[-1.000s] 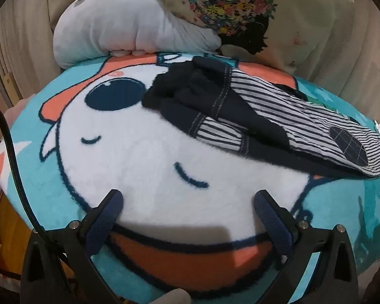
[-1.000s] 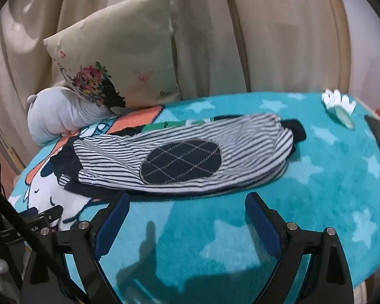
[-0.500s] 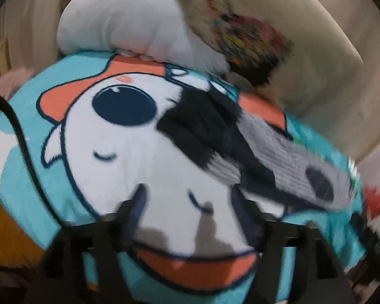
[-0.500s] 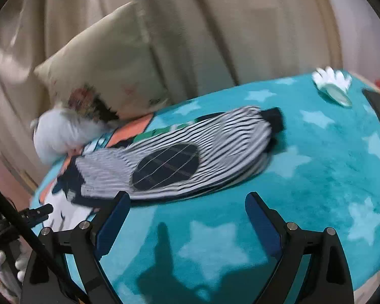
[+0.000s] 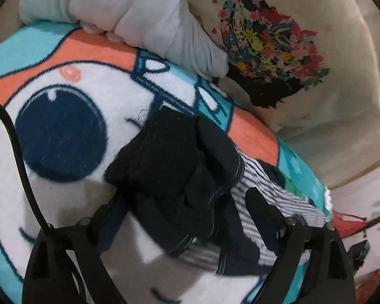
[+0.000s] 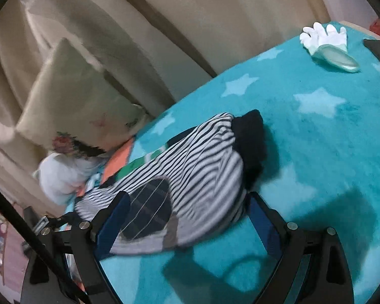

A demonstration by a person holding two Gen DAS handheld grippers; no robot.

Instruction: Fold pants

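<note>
The folded pants, white with dark stripes, lie on a teal cartoon blanket [image 6: 316,152]. Their bunched navy end [image 5: 174,157] sits between the fingers of my left gripper [image 5: 187,210]. Its jaws are opening and the pads stand apart from the cloth on both sides. In the right wrist view the striped part [image 6: 202,167] with a quilted navy knee patch [image 6: 149,207] lies between the fingers of my right gripper [image 6: 187,217], which is open and straddles the cloth near its navy cuff [image 6: 250,136]. Neither gripper presses on the fabric.
A floral cushion [image 5: 278,50] and a pale grey plush pillow [image 5: 126,5] lean against beige curtains behind the blanket. A white glove [image 6: 324,38] and a dark flat object [image 6: 377,48] lie at the blanket's far right. A black cable [image 5: 20,167] crosses the left.
Both grippers have moved in onto the pants, each rolling. The left, earlier over the bare blanket, now straddles the navy end. The right now straddles the striped part.
</note>
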